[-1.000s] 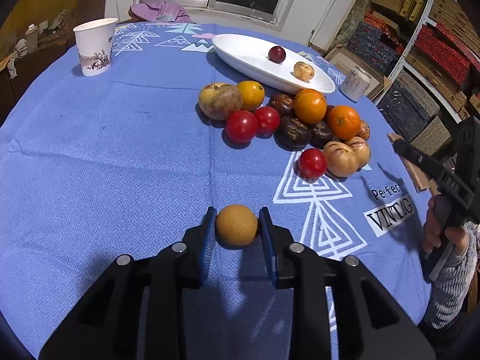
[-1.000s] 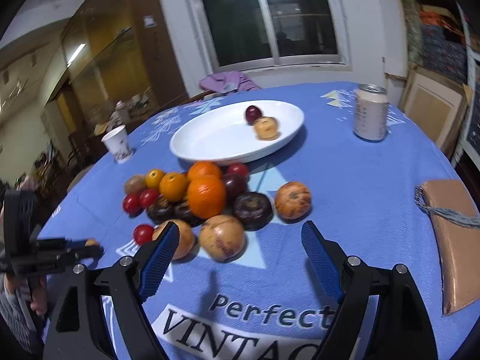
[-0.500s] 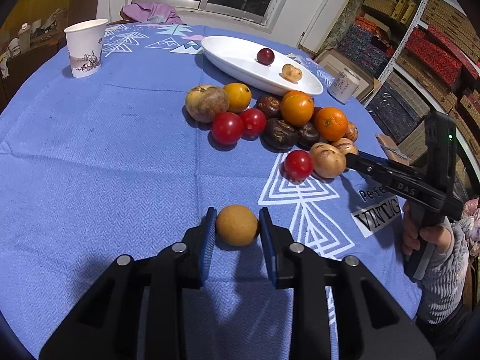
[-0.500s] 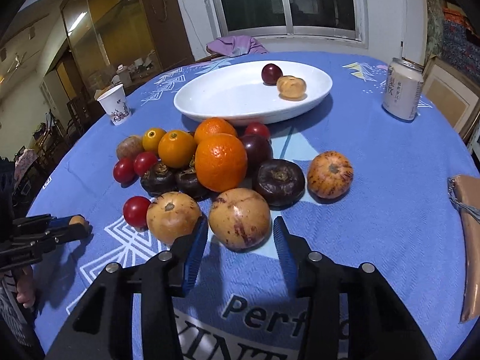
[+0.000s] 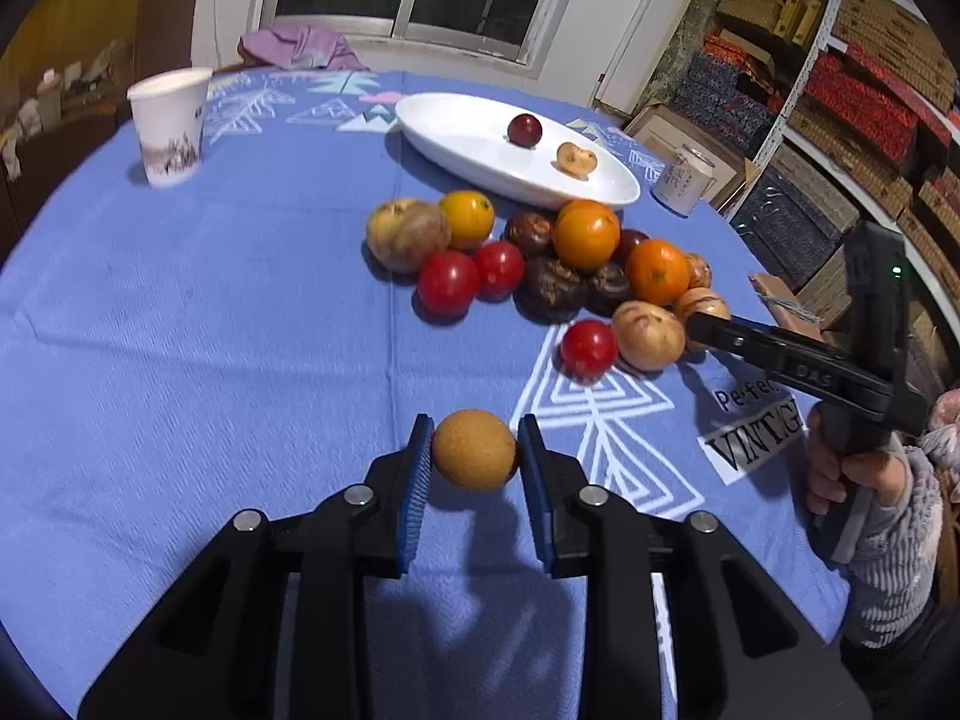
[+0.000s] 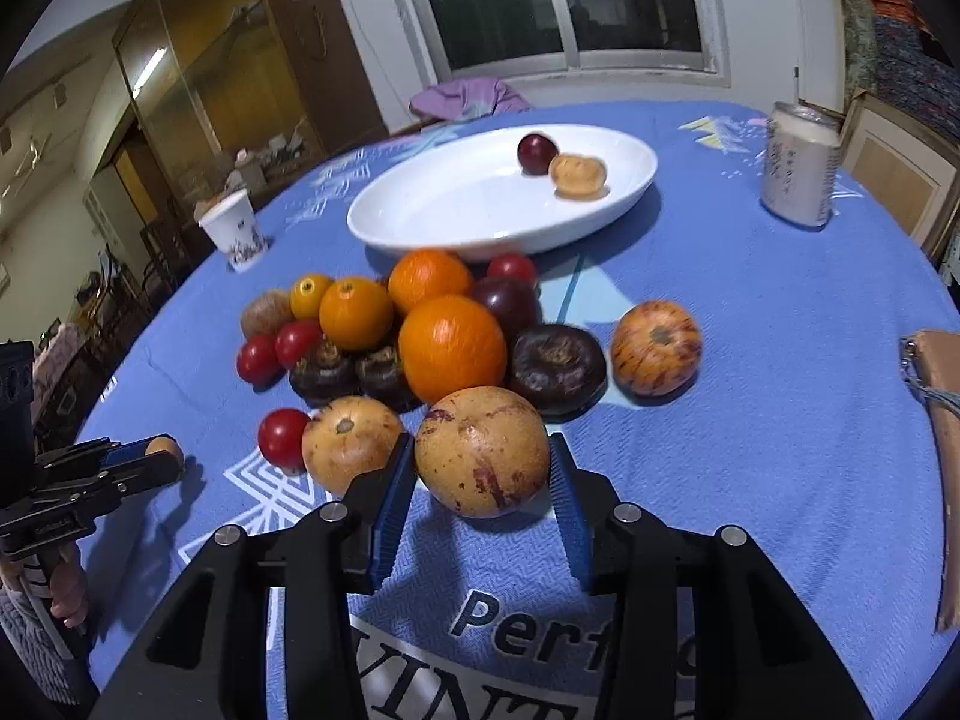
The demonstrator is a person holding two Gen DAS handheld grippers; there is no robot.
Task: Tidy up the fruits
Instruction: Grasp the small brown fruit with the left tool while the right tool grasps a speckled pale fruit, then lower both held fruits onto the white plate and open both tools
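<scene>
Two grabs going at once here. Nearest, left tool (image 5: 474, 468) clamped tight on a small brown fruit (image 5: 474, 450), held a bit above the blue tabletop (image 5: 180, 360), going by the shadow underneath. Right tool (image 6: 483, 489) closed up against a big speckled tan fruit (image 6: 482, 450) at the front edge of the pile, pads snug on both sides, fruit not lifted yet, bottom resting on the cloth as far as can be told.

Just left of that one, touching or nearly so: a smaller tan fruit (image 6: 351, 450) and a red tomato (image 6: 283, 437). Behind them, the main heap (image 6: 420, 324): oranges, dark round ones, more tomatoes. Striped fruit (image 6: 656, 348) off on its own to the right.

Farthest back, white dish (image 6: 450, 222) with only two fruits in it, so barely started on the sorting. Cup (image 6: 235, 229) and can (image 6: 801, 171) off to the sides, out of the way.

Looks like the pickup step for the right side, carry step for the left. Next up, probably: lift the speckled one straight up so the neighbour doesn't roll, then over the heap to the dish, high enough to clear the oranges. Same trip for the brown one. Gentle set-down needed, round stuff rolls on that shallow dish.
</scene>
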